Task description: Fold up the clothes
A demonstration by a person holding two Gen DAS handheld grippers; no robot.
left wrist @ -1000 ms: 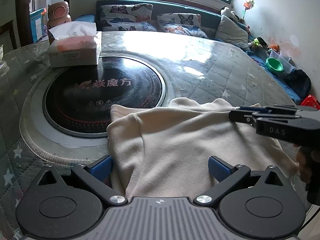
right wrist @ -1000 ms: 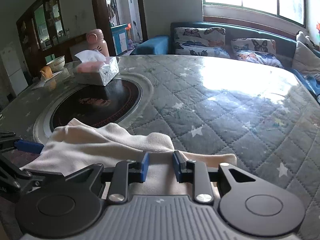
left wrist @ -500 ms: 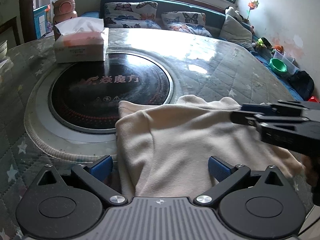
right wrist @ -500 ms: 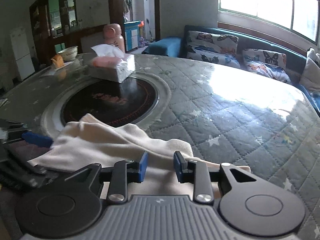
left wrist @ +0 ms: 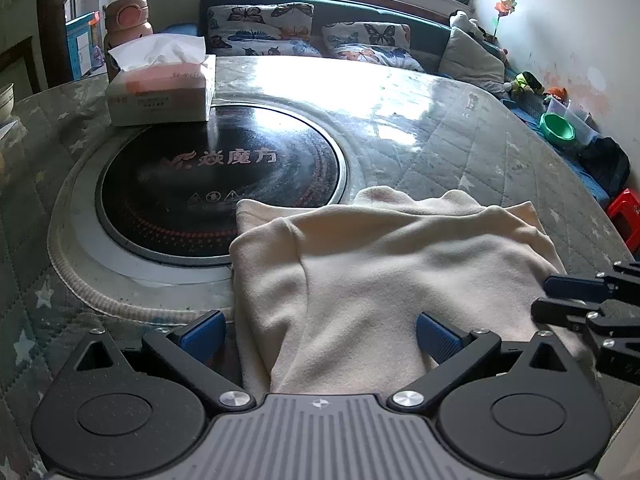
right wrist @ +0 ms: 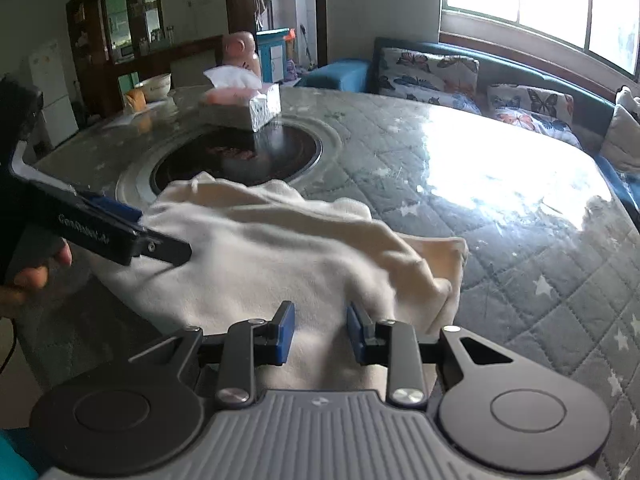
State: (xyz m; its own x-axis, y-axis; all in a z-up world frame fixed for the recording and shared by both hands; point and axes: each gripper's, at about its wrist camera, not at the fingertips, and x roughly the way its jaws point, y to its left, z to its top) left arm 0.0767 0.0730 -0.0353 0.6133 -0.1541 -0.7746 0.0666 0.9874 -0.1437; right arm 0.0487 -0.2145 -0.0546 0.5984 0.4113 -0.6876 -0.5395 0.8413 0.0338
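Tissue box (left wrist: 160, 88) beside black round cooktop (left wrist: 220, 184); pink flask (left wrist: 127, 20) behind; butterfly cushions (left wrist: 260, 28) beyond table.

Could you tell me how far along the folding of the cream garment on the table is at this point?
Partly done. The cream garment already lies doubled in layers on the quilted table, its far edge over the black hob. In hand: both tongs are over it, the left tongs wide open, the right tongs narrowly apart, neither visibly pinching cloth. Left to do: the bundle looks lumpy and uneven, so probably another fold and smoothing.
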